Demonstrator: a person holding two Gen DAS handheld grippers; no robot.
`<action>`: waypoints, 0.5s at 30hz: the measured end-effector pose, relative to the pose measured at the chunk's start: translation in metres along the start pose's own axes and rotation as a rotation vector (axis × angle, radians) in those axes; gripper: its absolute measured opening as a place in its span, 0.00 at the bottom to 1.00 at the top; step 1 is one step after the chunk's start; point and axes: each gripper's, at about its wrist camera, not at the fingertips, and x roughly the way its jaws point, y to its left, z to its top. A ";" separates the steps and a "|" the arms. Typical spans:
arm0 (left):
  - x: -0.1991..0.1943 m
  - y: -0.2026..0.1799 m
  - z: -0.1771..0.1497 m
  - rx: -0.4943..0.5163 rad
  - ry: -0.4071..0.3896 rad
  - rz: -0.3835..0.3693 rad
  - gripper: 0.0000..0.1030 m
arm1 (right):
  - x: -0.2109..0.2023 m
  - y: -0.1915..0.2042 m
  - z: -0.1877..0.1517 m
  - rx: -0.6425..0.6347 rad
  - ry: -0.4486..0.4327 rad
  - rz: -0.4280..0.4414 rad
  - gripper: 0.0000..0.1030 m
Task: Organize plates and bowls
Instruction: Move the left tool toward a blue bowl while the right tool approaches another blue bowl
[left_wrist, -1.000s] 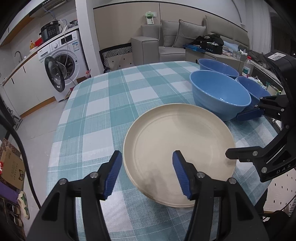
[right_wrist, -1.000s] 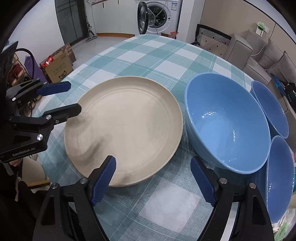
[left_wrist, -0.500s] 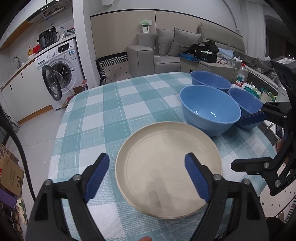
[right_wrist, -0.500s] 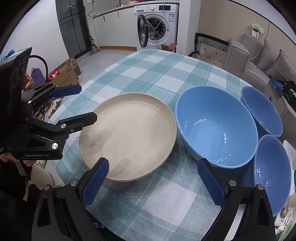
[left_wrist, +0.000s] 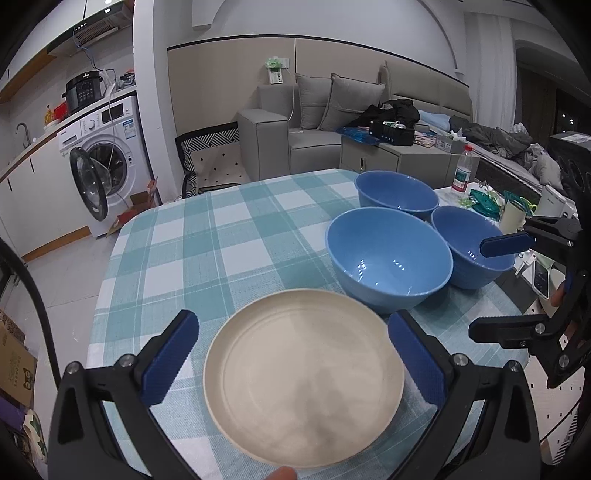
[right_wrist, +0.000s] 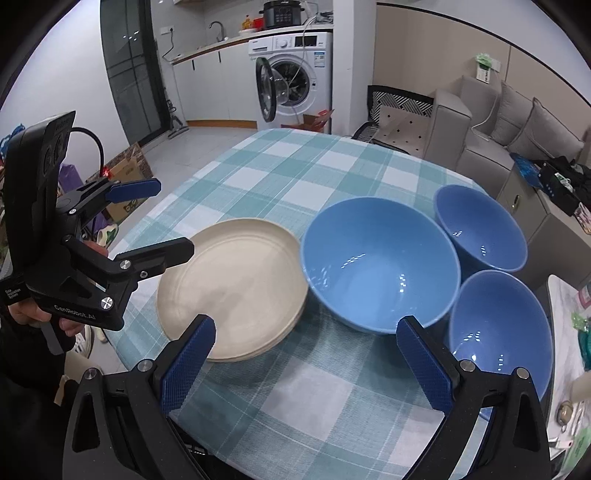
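Pictured above a bench (left_wrist: 207, 236) draped in a teal-and-white check cloth: two hand-held tools, both poised in the air and gripping nothing. Left tool (left_wrist: 293, 360) seen with jaws spread wide, having just been opening, blue pads framing but not touching a stack of cream plates (left_wrist: 303, 373) lying flat near the bench's front edge. Right tool (right_wrist: 306, 360) likewise parted, jaws having just been opening, nothing between the pads; below the gap, bare cloth at the bench edge. Same cream stack (right_wrist: 232, 288) shown from the right wrist as at least two plates, rims offset at the lower right. Just beside the stack, rim almost meeting it, a large blue bowl (right_wrist: 380, 262), upright and empty. Behind and beside that, two smaller blue bowls (right_wrist: 480, 229) (right_wrist: 498, 325), also upright, close to each other and to the large one. Visible in the left wrist view, the same large bowl (left_wrist: 388, 258) with the smaller pair at its right. In the background: a washing machine (left_wrist: 107, 166) with door ajar, a grey sofa (left_wrist: 317, 122), a plastic bottle (left_wrist: 461, 170). Part of a person's hand (right_wrist: 40, 314) seen gripping the left tool's handle.
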 end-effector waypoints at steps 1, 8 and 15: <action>0.000 -0.001 0.003 -0.003 -0.002 -0.003 1.00 | -0.003 -0.004 0.001 0.007 -0.008 -0.004 0.97; 0.006 -0.009 0.025 -0.012 -0.018 -0.036 1.00 | -0.016 -0.029 0.004 0.053 -0.035 -0.038 0.98; 0.013 -0.020 0.045 0.006 -0.028 -0.048 1.00 | -0.025 -0.058 0.007 0.107 -0.059 -0.069 0.98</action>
